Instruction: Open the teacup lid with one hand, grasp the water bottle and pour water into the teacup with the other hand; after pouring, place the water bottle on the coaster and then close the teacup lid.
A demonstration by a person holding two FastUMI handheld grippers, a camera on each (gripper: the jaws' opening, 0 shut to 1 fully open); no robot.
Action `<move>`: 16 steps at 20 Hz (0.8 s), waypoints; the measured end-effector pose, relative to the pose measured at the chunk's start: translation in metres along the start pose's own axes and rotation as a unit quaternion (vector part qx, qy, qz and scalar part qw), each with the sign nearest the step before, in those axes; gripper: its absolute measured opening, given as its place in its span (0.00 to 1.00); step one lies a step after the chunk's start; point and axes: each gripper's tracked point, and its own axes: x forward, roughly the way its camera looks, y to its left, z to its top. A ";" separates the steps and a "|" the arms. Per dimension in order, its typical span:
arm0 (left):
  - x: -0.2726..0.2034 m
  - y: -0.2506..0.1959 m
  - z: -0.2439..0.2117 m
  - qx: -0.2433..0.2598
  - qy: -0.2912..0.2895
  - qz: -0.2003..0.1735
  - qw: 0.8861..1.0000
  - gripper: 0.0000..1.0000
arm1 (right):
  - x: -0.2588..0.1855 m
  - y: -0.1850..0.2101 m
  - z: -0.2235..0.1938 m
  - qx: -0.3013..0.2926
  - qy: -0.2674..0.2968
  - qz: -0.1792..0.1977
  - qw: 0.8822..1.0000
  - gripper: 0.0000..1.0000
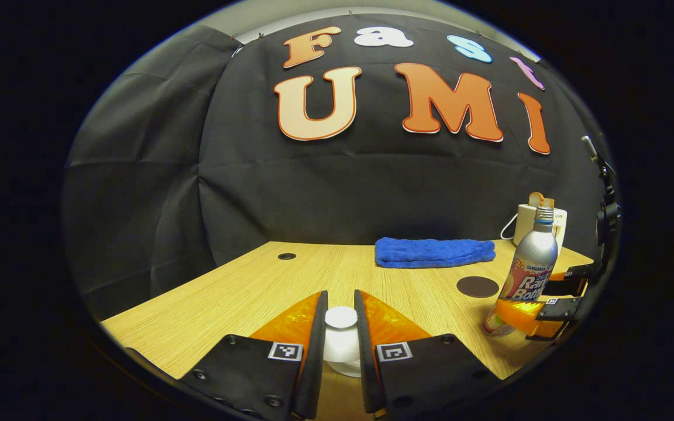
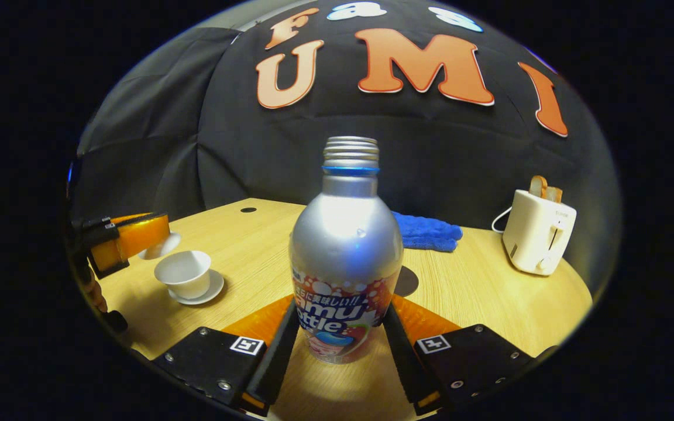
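While its lid [image 1: 341, 317] sits clamped in the left hand-held gripper [image 1: 340, 351], white teacup [image 2: 183, 272] uncovered, right hand-held gripper [image 2: 340, 345] clenching silver bottle [image 2: 346, 245]

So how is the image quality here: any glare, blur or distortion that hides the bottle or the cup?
Right gripper view: a bright glare patch sits on the water bottle, yet its outline is sharp and the teacup is evenly lit. Left gripper view: fisheye bends the table edge; the lid between the jaws looks slightly soft.

bottle [image 2: 346, 234]: glossy silver metal, printed label
cup [image 2: 184, 273]: smooth white ceramic
surface [image 1: 243, 286]: matt light wood grain
towel [image 1: 435, 252]: blue fluffy cloth
toaster [image 2: 539, 233]: smooth cream plastic
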 end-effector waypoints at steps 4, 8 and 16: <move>-0.003 0.007 0.003 -0.001 -0.001 0.003 1.000 0.29 | -0.009 -0.012 0.015 -0.026 -0.011 -0.018 0.999 0.78; -0.005 0.023 0.003 -0.005 0.005 0.012 1.000 0.32 | -0.014 -0.023 0.031 -0.095 -0.014 -0.042 0.994 0.77; -0.011 0.055 0.002 0.004 0.019 0.033 0.999 0.32 | -0.014 -0.030 0.059 -0.293 -0.013 -0.108 0.950 0.77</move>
